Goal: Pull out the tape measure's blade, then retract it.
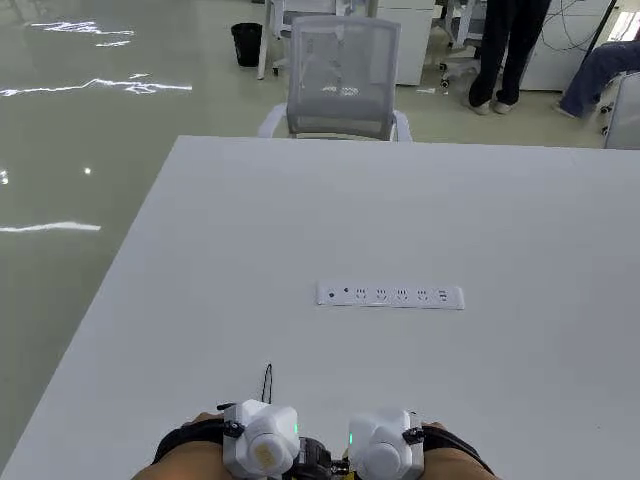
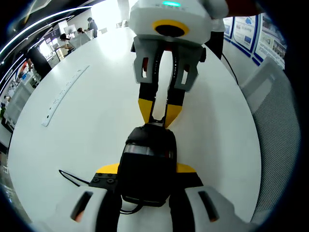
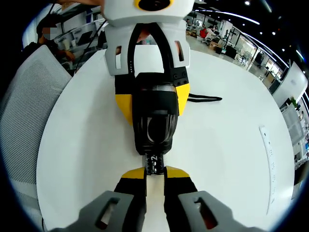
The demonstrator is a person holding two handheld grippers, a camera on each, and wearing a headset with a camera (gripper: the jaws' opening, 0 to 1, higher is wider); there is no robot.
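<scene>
- The white bench (image 1: 400, 210) is bare across most of its top, so there is free room on both sides for a sideways pull
- A mesh office chair (image 1: 343, 75) stands pushed against the far edge, with a dark bin (image 1: 246, 43) and people on the floor beyond it, all well apart from the work
- The left gripper (image 2: 147, 168) sits at the near edge of the bench, its fingers clamped on the two sides of the tape measure
- The right gripper (image 3: 155, 172) faces it nose to nose, its fingers narrowed onto the tip of the blade, just beside the case mouth
- A power strip (image 1: 391, 296) lies flat in the middle of the bench, further out than both grippers and not in the line of the pull
- The tape measure (image 2: 147, 159), a black case, is held just above the bench between the two grippers
- A thin black strap (image 3: 205, 99) trails from the case onto the bench; it lies loose to one side and could snag only if the case is dragged
- The blade (image 3: 153, 163) shows just a short length, with the "2" mark at the right gripper's fingers. This reads as the very start of the pull-out, though the end of a retract would look the same
- If it is the start, the next move calls for holding the case steady and drawing the right gripper straight away from it, level with the blade so it does not kink or slip
</scene>
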